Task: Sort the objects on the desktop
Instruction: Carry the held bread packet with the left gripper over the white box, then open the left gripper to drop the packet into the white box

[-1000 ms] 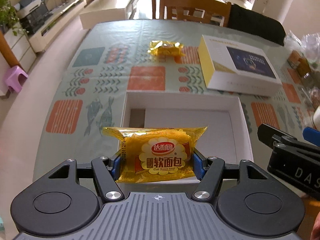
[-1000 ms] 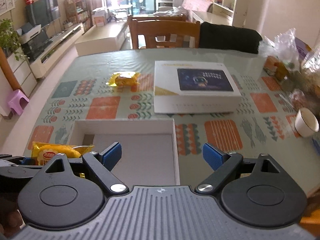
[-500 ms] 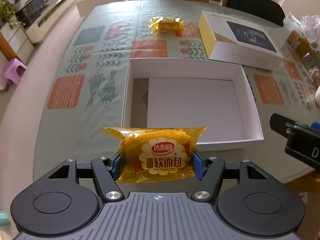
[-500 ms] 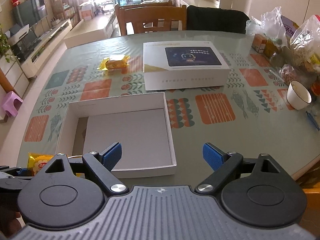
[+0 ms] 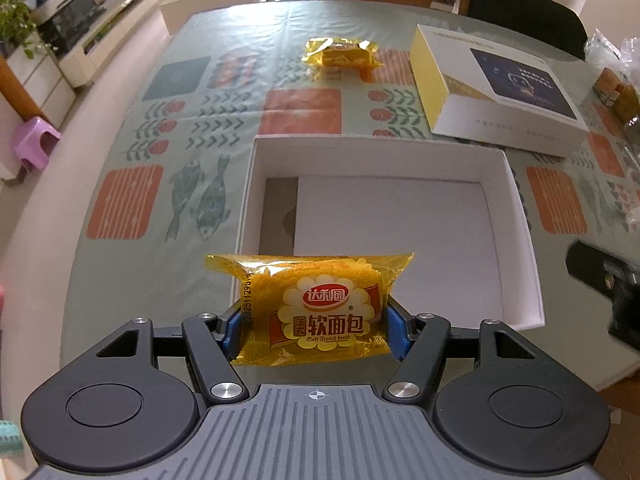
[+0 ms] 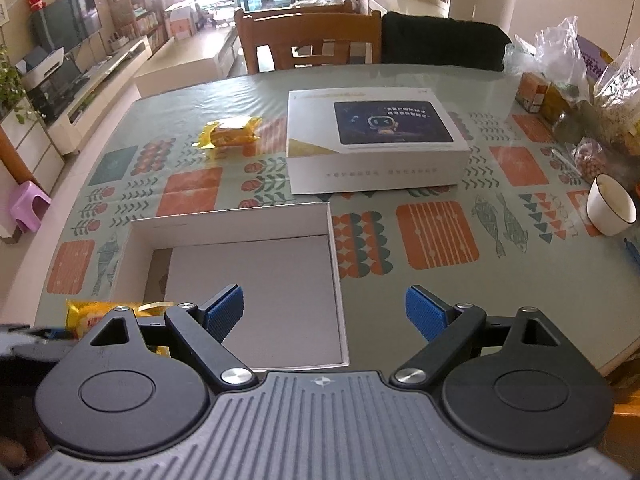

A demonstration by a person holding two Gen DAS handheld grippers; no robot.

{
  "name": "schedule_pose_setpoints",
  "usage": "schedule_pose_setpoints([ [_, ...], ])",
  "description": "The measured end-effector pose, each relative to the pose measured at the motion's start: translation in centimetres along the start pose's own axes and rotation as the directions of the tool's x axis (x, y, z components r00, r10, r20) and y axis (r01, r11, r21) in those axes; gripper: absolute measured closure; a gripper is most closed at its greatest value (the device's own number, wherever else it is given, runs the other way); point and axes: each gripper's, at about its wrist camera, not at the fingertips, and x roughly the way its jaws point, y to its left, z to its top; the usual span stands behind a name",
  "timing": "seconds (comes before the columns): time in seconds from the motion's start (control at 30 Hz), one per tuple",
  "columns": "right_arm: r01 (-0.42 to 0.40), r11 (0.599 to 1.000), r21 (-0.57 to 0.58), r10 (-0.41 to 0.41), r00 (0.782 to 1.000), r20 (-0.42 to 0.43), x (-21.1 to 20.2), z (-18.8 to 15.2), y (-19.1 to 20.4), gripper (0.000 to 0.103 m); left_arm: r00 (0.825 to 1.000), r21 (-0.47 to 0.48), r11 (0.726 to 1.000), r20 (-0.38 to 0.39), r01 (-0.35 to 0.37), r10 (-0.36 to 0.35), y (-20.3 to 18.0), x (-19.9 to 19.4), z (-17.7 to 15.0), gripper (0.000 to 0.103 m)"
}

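My left gripper (image 5: pixel 314 326) is shut on a yellow soft bread packet (image 5: pixel 312 308) and holds it above the near left edge of the open white box (image 5: pixel 520 216). The held packet also shows at the lower left of the right wrist view (image 6: pixel 104 312). A second yellow bread packet (image 5: pixel 342 53) lies on the table beyond the box; it also shows in the right wrist view (image 6: pixel 230 131). My right gripper (image 6: pixel 324 312) is open and empty, above the box's (image 6: pixel 224 220) near right corner.
A closed white product box (image 6: pixel 376 140) lies behind the open box. A white cup (image 6: pixel 610 204), plastic bags and snacks (image 6: pixel 580 80) crowd the right side. Wooden chairs (image 6: pixel 308 40) stand at the table's far edge. The table's near edge is close below both grippers.
Both grippers pulled back and rose, then the left moved slightly forward again over the box's near edge. The bread packet stays gripped. The right gripper stays open.
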Motion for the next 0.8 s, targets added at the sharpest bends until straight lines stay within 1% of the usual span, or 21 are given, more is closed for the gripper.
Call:
schedule_pose_setpoints([
  [0.2, 0.014, 1.000, -0.010, -0.014, 0.999, -0.029, 1.5, 0.5, -0.4, 0.000, 1.000, 0.005, 1.000, 0.005, 0.006, -0.006, -0.5, 2.7, 2.0, 0.039],
  [0.37, 0.025, 1.000, -0.015, -0.026, 0.998, -0.054, 2.7, 0.7, -0.6, 0.000, 1.000, 0.014, 1.000, -0.009, 0.012, -0.012, -1.1, 5.4, 2.8, 0.039],
  [0.63, 0.046, 0.999, -0.024, -0.048, 0.996, -0.080, 3.7, 0.5, -0.8, 0.000, 0.997, 0.018, 1.000, -0.081, 0.002, -0.001, -1.3, 9.4, 2.6, 0.039],
  [0.8, 0.055, 0.998, -0.021, -0.057, 0.994, -0.096, 4.1, 0.2, -0.7, 0.000, 0.996, 0.018, 1.000, -0.088, 0.018, -0.016, -1.0, 10.3, 2.4, 0.036],
])
